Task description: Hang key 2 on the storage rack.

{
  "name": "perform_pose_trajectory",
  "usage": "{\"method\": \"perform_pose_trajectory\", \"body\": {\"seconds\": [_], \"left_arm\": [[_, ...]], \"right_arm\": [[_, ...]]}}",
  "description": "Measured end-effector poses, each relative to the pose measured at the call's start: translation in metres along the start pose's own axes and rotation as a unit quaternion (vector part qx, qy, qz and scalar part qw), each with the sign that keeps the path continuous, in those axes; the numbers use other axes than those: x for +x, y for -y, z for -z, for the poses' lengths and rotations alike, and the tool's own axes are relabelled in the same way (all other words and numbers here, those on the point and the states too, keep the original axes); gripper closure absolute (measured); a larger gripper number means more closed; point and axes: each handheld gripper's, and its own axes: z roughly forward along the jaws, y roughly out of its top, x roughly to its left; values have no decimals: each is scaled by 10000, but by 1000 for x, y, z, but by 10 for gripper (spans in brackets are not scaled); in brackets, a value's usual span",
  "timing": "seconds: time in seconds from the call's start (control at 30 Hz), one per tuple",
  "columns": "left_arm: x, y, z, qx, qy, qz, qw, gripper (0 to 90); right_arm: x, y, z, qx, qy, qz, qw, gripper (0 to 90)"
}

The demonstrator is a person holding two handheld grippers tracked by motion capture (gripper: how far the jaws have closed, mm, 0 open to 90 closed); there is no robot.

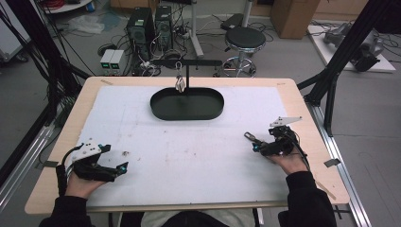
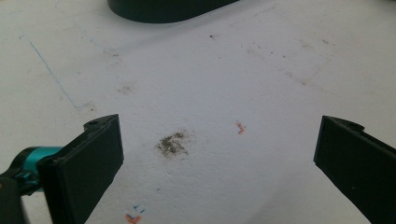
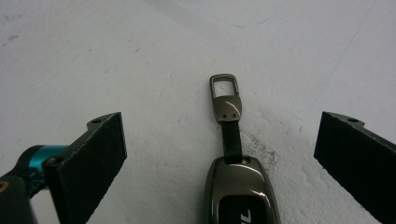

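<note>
Resting near the right edge of the table, the right gripper has its jaws spread wide, and between them on the white mat lies a dark metallic key fob with a short strap and a rectangular clasp pointing away from the gripper; neither jaw touches it. Close to the table's front-left corner, the left gripper is likewise wide open and grips nothing, with a grey smudge on the mat between its jaws. Toward the far edge stands a black oval tray.
</note>
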Motion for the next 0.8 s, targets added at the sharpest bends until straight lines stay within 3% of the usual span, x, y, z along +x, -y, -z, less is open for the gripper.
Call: {"method": "perform_pose_trajectory", "body": {"seconds": [0.23,0.37,0.63,0.77,0.8], "left_arm": [[2,1,0,8,27,-7,10000,19],[2,1,-1,80,118,19,9999,19],[2,1,-1,82,139,9,9999,19],[2,1,-1,80,146,7,9999,19],[2,1,-1,89,152,8,9998,19]], "right_arm": [[-9,-15,-6,290,50,99,9995,15],[-13,-23,-11,501,-45,130,9986,15],[-20,-31,-28,1069,-60,235,9940,16],[-20,-28,-31,1375,-48,271,9901,76],[-19,-28,-30,1439,-65,284,9892,147]]}}
